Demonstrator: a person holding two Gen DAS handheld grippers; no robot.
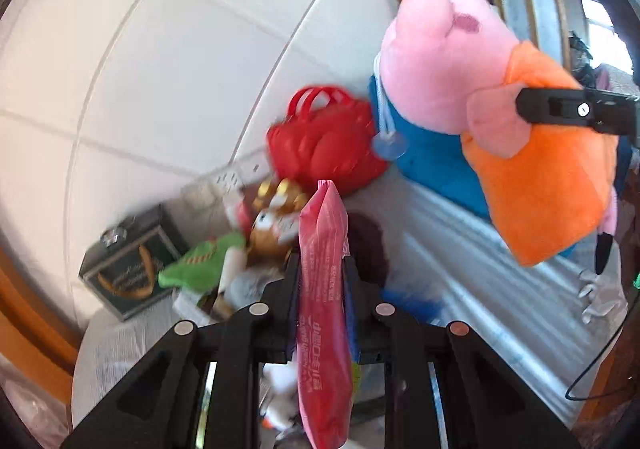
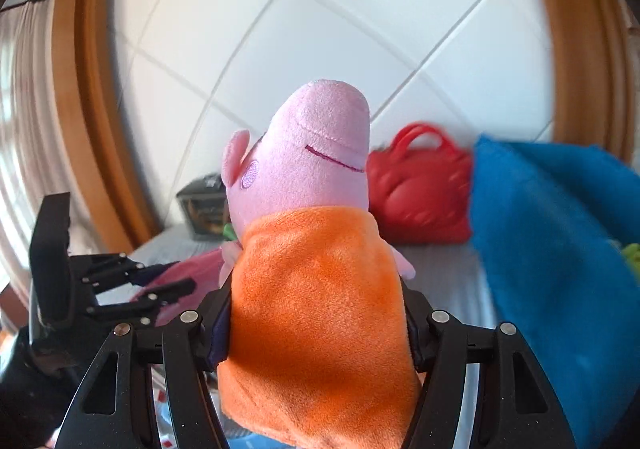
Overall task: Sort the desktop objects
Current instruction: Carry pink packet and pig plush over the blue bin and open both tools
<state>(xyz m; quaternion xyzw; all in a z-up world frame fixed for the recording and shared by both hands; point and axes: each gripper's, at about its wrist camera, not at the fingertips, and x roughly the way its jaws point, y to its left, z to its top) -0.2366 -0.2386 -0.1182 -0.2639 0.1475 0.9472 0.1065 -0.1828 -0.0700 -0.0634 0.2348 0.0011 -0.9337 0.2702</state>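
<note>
My left gripper (image 1: 322, 269) is shut on a flat red packet (image 1: 324, 313), held edge-on and upright above the table. My right gripper (image 2: 316, 313) is shut on a pink pig plush in an orange dress (image 2: 316, 289), held up off the table. The same plush (image 1: 500, 121) shows at the right of the left wrist view, with a right gripper finger (image 1: 572, 111) pressed on its side. The left gripper with its packet (image 2: 168, 285) also shows at the left of the right wrist view.
A red handbag (image 1: 324, 145) stands against the white tiled wall. A blue plush cloth (image 2: 560, 261) lies right of it. A dark box (image 1: 128, 269), a green toy (image 1: 200, 261) and a gold-brown figure (image 1: 276, 221) crowd the grey table (image 1: 460, 249) at the left.
</note>
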